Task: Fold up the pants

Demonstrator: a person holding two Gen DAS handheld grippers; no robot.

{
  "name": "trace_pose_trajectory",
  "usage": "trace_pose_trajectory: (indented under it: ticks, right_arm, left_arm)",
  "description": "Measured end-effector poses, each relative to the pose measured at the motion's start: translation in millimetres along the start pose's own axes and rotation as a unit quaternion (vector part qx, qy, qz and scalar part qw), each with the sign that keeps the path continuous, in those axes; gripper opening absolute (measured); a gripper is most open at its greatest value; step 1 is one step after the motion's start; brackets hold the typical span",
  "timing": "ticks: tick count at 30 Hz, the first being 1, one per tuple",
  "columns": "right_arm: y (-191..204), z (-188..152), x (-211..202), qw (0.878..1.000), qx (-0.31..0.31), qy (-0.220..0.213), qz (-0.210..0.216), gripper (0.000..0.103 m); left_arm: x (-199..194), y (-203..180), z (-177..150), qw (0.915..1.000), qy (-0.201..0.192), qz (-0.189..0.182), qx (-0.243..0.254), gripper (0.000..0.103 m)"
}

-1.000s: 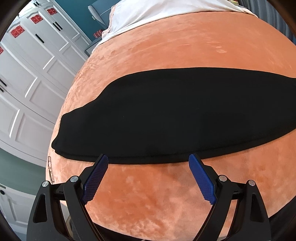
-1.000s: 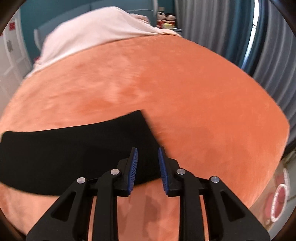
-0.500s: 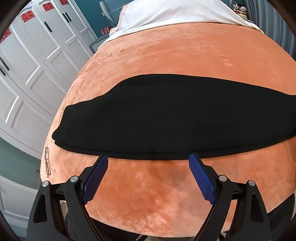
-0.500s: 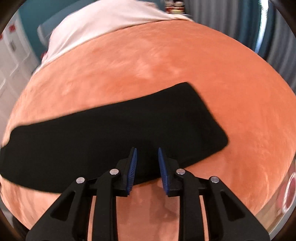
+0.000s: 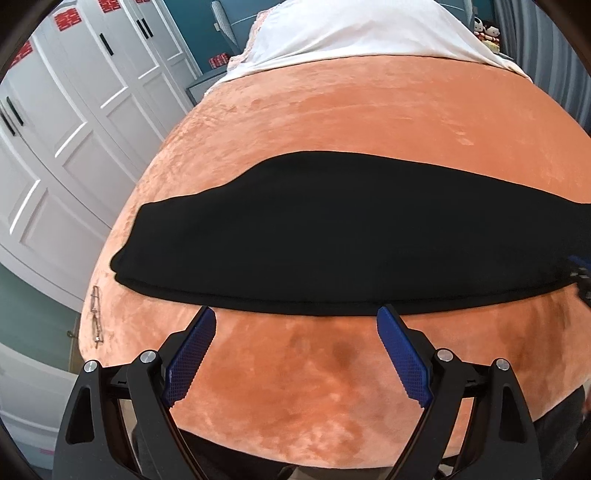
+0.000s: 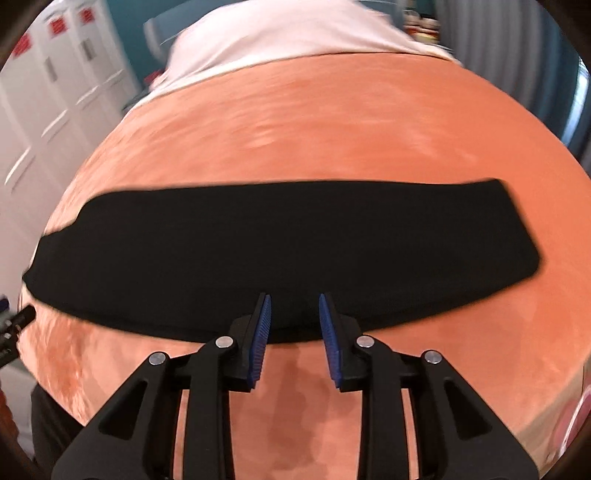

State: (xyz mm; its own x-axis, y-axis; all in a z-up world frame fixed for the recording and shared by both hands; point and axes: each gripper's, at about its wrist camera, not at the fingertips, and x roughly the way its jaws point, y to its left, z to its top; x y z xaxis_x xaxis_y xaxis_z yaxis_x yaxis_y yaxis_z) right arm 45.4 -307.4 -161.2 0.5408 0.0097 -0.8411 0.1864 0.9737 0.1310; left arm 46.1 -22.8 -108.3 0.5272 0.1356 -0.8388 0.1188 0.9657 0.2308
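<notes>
The black pants lie flat as one long strip across the orange bed cover, folded lengthwise. In the right wrist view the pants run from the left edge to a squared end at the right. My left gripper is wide open and empty, its tips just short of the near edge of the pants. My right gripper is partly open and empty, with its tips over the near edge of the pants, not holding the cloth.
A white sheet covers the far end of the bed. White wardrobe doors stand to the left. Grey curtains hang at the far right. A small metal clip sits on the cover's left edge.
Both grippers have pulled back and lifted, so more of the bed and pants shows. The right view has swung left and now takes in the whole strip. The pants have not moved.
</notes>
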Motion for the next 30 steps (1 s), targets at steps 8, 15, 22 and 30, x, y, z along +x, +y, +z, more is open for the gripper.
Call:
trace_pose_trajectory:
  ticks: [8,15,22,30]
  right_arm:
    - [15.1,-16.0,10.4,0.999,0.002,0.036,-0.005,0.029]
    - [46.1,1.4,31.4,0.998,-0.037,0.05,0.013,0.029]
    - [-11.7,-2.0,-0.8,0.999,0.045,-0.003,0.025,0.036]
    - [-220.8,4.5,-44.1,0.971,0.206,-0.053,-0.109,0.06]
  left_arm:
    - [6.8,17.7,0.3,0.9999,0.003,-0.007,-0.013,0.087]
    - [14.6,15.0,4.8,0.9998,0.011,-0.013,-0.012,0.087]
    - [23.1,14.6,10.6,0.9999,0.011,-0.007,-0.004,0.087]
    - [26.0,-5.1,16.8,0.9999,0.013,-0.007,-0.001,0.087]
